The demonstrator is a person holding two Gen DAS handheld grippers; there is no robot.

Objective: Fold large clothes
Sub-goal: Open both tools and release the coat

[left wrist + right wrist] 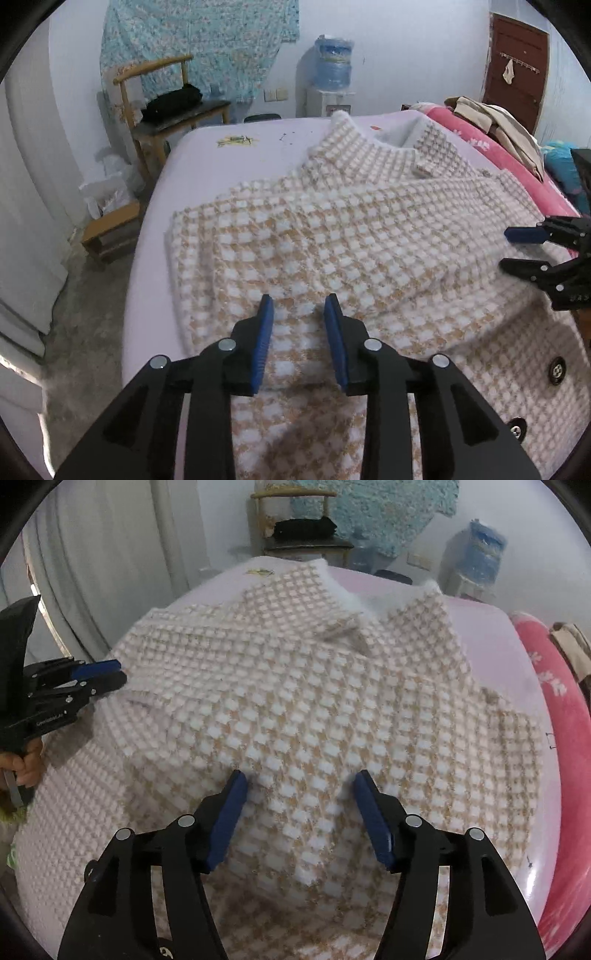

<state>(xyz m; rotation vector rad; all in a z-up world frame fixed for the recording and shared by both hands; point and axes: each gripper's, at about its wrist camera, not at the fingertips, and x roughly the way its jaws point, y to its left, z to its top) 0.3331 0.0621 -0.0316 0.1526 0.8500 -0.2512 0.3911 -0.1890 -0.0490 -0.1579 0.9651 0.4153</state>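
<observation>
A large fuzzy coat point(332, 236) in a beige and white check lies spread on a pale lilac bed point(221, 158), collar at the far end, with both sleeves folded across the body. My left gripper point(299, 306) is open and empty just above the coat's near part. My right gripper point(299, 779) is open wider, empty, over the folded sleeve on the coat point(295, 701). The right gripper also shows at the right edge of the left wrist view point(517, 247), and the left gripper at the left edge of the right wrist view point(110, 675).
A rolled pink blanket point(491, 147) with beige clothes point(495, 122) on it lies along the bed's right side. A wooden chair point(166, 110) with a black bag, a low stool point(110, 229) and a water dispenser point(332, 74) stand beyond the bed. Dark buttons point(557, 367) show near the coat's front edge.
</observation>
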